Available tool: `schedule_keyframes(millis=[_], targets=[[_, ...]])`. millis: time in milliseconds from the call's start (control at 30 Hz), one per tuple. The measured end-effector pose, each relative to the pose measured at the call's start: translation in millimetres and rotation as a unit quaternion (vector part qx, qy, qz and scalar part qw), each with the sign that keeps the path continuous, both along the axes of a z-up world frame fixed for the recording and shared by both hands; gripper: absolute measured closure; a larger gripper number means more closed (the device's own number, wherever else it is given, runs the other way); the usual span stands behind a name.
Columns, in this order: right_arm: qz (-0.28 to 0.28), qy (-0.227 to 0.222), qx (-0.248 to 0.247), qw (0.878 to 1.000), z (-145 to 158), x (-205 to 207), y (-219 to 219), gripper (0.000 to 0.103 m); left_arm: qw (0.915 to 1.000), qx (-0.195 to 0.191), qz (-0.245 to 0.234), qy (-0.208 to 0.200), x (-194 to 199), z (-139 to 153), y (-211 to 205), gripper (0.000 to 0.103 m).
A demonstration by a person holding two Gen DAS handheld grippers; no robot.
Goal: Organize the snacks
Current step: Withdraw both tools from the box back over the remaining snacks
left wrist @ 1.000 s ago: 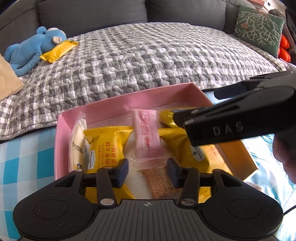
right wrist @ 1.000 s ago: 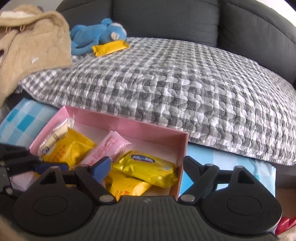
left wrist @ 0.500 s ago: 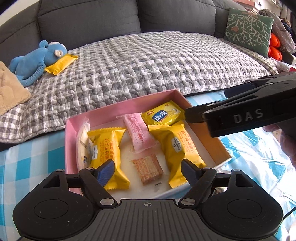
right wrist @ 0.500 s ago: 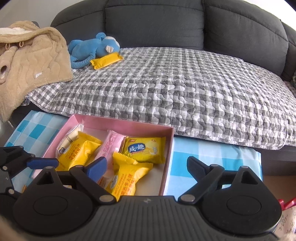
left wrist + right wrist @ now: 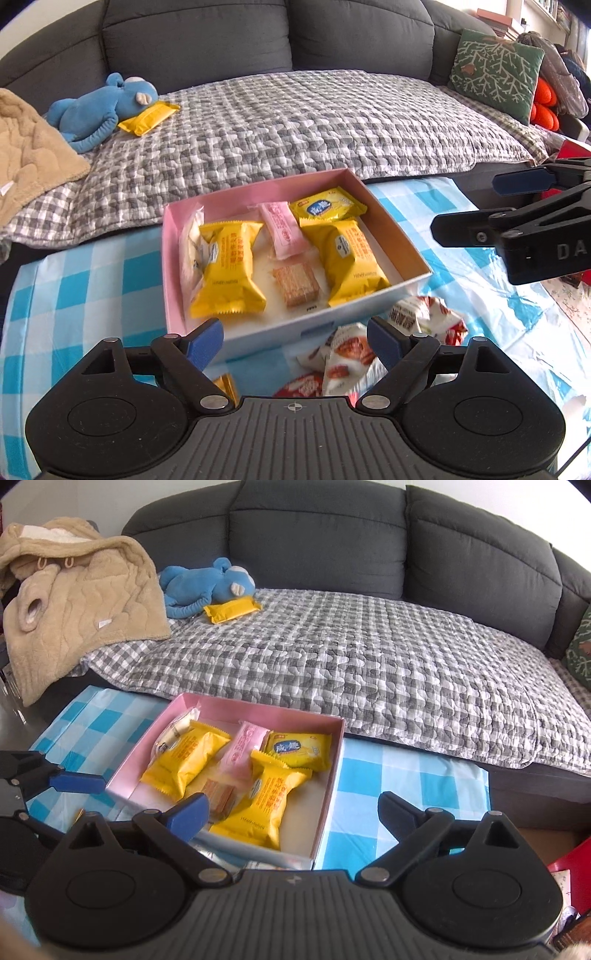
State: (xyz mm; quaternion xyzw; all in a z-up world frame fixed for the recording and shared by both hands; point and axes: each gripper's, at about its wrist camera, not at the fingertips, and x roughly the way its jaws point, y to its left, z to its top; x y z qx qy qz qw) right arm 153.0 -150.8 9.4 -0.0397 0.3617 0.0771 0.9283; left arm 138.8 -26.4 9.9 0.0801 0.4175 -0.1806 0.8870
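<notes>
Two grippers' jaws opening, empty, crinkly yellow packets (image 5: pixel 227 269) in rectangular pink cardboard box (image 5: pixel 173 266).

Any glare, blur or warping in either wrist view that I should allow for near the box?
Left wrist: daylight glare on the tablecloth, red-and-white packets near the fingers smeared, box sharp. Right wrist: even light, box sharp, fisheye bows the sofa and darkens the corners.

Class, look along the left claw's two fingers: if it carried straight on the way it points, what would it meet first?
Probably the red-and-white snack packets lying between its fingers on the checked cloth, just in front of the pink box. The left claw is opening and holds nothing; depth is uncertain here.
</notes>
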Motion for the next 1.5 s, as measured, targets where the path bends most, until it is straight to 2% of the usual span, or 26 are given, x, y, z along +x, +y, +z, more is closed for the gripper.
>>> schedule_keyframes(millis=[267, 700, 867, 1000, 1133, 1500], targets=[[0.003, -0.005, 0.010, 1.000, -3.2, -36.8, 6.0, 0.002, 0.9995, 0.002, 0.023, 0.023, -28.4, -5.4, 16.7, 0.015], [-0.009, 0.004, 0.034, 0.999, -22.1, -80.5, 7.8, 0.000, 0.9991, -0.002, 0.037, 0.022, -69.0, -14.3, 37.7, 0.010], [-0.011, 0.003, 0.028, 1.000, -32.8, -90.8, 9.8, 0.000, 0.9989, -0.004, 0.043, 0.019, -76.9, -20.9, 45.8, 0.007], [-0.013, 0.003, 0.035, 0.999, -41.2, -96.6, 6.0, 0.000, 0.9984, 0.009, 0.048, 0.029, -78.0, -25.5, 53.2, 0.007], [-0.020, 0.009, 0.016, 1.000, -48.1, -97.4, 2.9, 0.000, 0.9978, 0.016, 0.059, 0.028, -78.0, -27.4, 63.6, 0.007], [-0.035, 0.081, -0.005, 0.996, -70.6, -89.9, -1.8, 0.000, 0.9904, 0.037, 0.106, 0.081, -66.5, -46.6, 89.5, 0.007]])
